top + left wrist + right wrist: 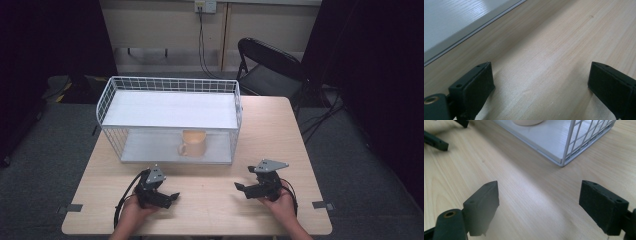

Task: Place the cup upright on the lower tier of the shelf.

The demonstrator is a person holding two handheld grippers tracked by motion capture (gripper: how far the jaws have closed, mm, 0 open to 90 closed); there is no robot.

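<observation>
Left gripper (170,196) and right gripper (241,188) rest low over the table (290,140), jaws wide, empty. Mug (193,143) sits inside wire rack (170,85), lower shelf.

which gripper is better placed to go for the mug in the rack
Right, though only by a little. The mug sits on the lower shelf of the wire rack, handle facing left. The right gripper is open and angled toward it; the left gripper, also open, points across the table.
</observation>
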